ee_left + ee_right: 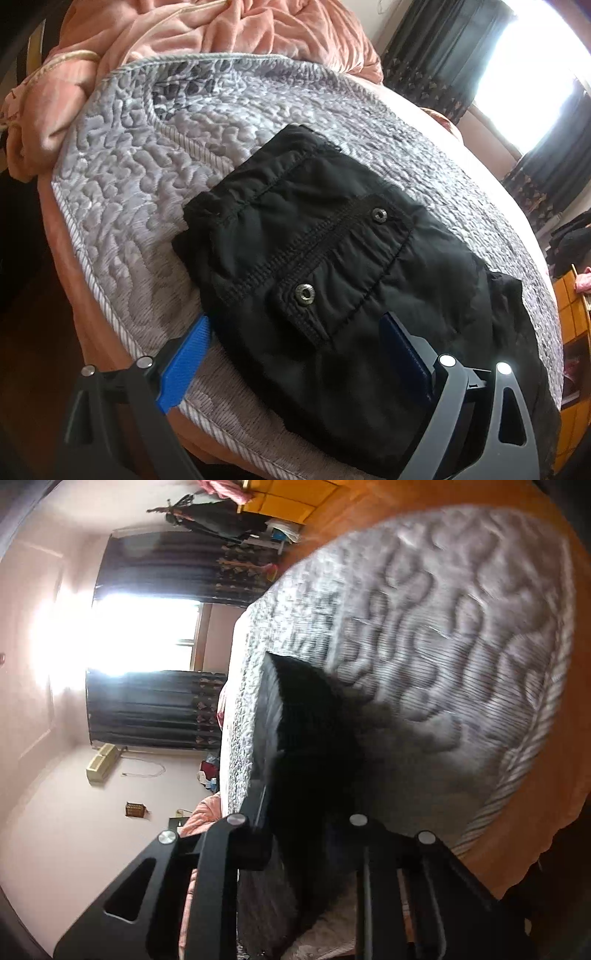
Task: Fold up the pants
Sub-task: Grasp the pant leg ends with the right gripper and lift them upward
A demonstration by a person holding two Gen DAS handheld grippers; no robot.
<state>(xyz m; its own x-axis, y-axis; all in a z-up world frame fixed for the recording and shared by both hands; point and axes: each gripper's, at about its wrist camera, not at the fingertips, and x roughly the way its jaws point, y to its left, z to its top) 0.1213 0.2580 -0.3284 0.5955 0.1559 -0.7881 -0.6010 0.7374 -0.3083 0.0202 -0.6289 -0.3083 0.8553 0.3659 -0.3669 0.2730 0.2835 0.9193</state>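
Black pants (314, 240) lie folded in a compact bundle on the grey quilted bedspread (147, 184), the waistband with two metal snaps facing up. My left gripper (295, 321) stands open and wide at the near end of the bundle. One blue finger (188, 354) lies at its left edge, the other (402, 343) rests over the cloth. In the right wrist view, turned on its side, my right gripper (299, 808) is shut on a flap of the black pants (306, 716). The cloth hides the pads and stands up off the bedspread (443, 646).
A crumpled pink blanket (221, 29) is heaped at the far end of the bed. An orange sheet (535, 812) shows under the bedspread's edge. Dark curtains (443, 55) flank a bright window, and yellow furniture (572, 314) stands beside the bed.
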